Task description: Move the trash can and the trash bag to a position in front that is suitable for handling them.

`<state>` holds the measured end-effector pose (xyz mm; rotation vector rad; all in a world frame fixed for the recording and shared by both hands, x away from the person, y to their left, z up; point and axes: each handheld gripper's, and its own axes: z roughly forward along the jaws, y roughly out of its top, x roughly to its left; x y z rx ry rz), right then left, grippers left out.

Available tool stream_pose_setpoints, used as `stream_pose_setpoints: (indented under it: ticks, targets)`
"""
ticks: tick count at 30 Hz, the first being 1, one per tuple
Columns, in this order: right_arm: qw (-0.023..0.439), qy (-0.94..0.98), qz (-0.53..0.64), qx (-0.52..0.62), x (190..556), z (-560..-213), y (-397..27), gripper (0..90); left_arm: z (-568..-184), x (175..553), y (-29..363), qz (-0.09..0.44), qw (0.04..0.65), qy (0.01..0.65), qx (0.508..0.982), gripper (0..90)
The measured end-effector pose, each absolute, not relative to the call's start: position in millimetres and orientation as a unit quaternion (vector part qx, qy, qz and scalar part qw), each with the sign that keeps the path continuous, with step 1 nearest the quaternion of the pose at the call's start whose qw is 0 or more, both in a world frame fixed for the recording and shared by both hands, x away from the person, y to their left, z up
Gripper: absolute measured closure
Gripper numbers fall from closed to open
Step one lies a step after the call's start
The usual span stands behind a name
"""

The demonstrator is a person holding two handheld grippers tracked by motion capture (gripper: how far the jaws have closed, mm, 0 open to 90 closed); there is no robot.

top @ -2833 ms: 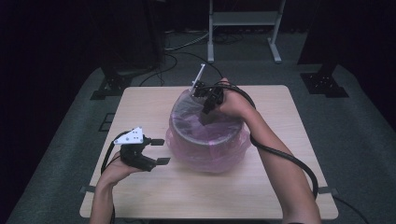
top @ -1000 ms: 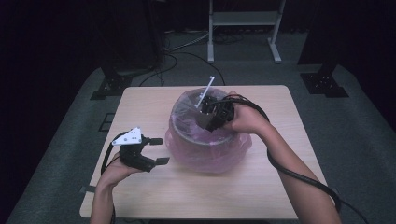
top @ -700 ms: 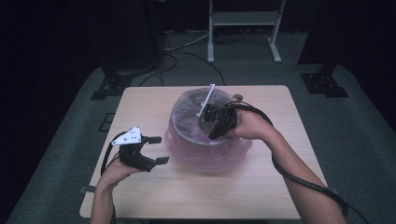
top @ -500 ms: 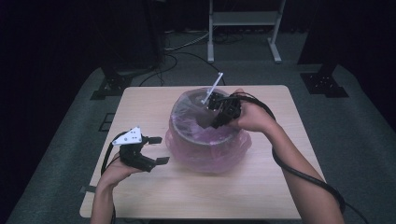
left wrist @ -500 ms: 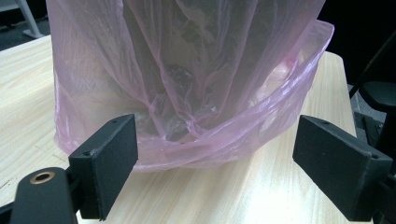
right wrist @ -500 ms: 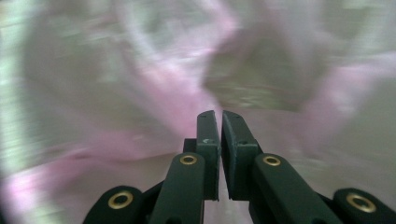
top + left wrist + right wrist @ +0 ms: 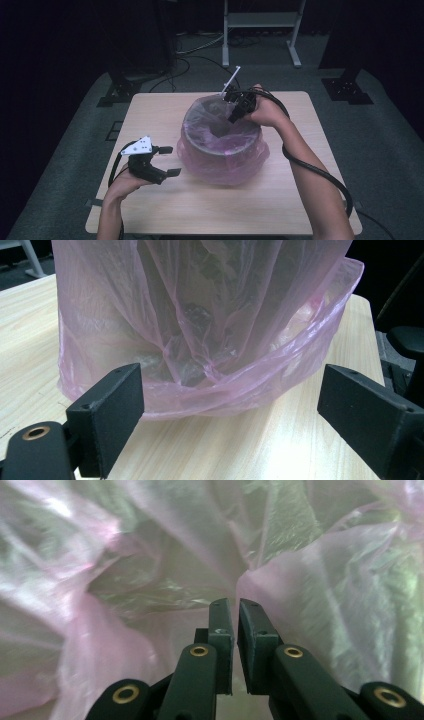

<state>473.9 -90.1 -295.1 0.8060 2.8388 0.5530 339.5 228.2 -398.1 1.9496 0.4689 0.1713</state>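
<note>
Currently: right gripper (image 7: 234,116), jaws nearly closed, empty, at far rim inside bag (image 7: 222,150); left gripper (image 7: 167,161) spread wide, bag straight ahead, apart.

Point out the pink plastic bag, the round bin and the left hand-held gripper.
Pink plastic bag (image 7: 210,340), left gripper view, its front drape.
Round bin (image 7: 200,145), high view, its near rim.
Left hand-held gripper (image 7: 169,161), high view, between its fingertips.
</note>
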Motion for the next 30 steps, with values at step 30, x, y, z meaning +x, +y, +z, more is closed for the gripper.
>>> stream_pose_setpoints:
  ticks: [30]
  targets:
    - [0.021, 0.974, 0.177, 0.137, 390, -294, -72, 87.2, -398, 339, 228, 0.074, 0.533, 0.199, 0.819, 10.1]
